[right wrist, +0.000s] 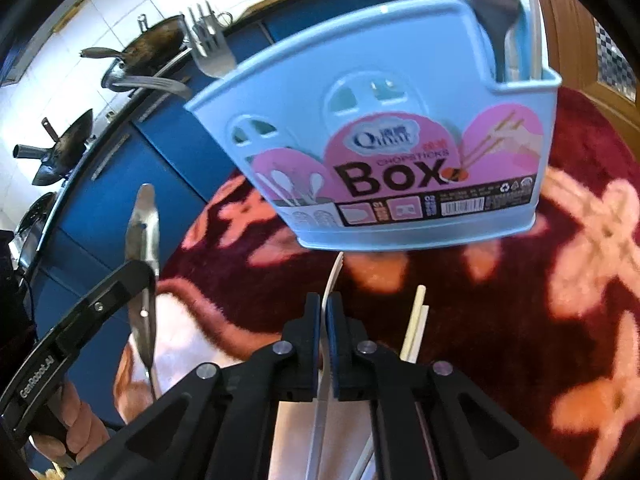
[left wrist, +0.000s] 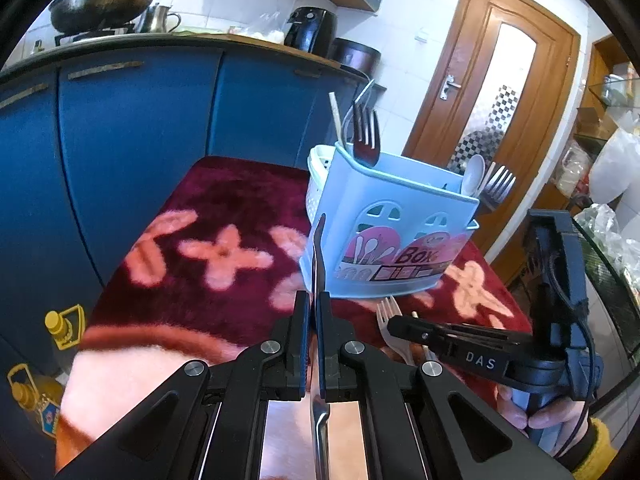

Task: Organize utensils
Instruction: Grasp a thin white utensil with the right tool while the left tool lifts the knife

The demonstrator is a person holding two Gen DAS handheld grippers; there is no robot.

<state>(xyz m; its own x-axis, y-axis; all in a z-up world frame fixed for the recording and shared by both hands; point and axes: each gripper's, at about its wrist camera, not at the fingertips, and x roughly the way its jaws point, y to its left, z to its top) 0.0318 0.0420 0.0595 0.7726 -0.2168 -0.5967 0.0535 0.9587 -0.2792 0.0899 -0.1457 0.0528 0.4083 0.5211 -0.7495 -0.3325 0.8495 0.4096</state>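
Observation:
A light blue utensil box (left wrist: pixel 384 232) (right wrist: pixel 400 140) stands on the red floral cloth (left wrist: pixel 224 208). It holds metal forks (left wrist: pixel 365 128), a white spoon (left wrist: pixel 473 174) and a chopstick. My left gripper (left wrist: pixel 314 300) (right wrist: pixel 144 276) is shut on a metal utensil (left wrist: pixel 319 256) (right wrist: pixel 142 236), held edge-up in front of the box's left side. Low on the cloth in front of the box, my right gripper (right wrist: pixel 325 300) (left wrist: pixel 394 326) is shut on a white plastic fork (right wrist: pixel 334 276) (left wrist: pixel 387 314). A pair of pale chopsticks (right wrist: pixel 416 320) lies just right of it.
Blue cabinets (left wrist: pixel 132 128) stand behind the table, with woks (left wrist: pixel 104 0) and a black appliance (left wrist: pixel 310 28) on the counter above. Yellow oil bottles (left wrist: pixel 60 328) stand on the floor at the left. A wooden door (left wrist: pixel 500 92) and a shelf of bags (left wrist: pixel 612 168) are to the right.

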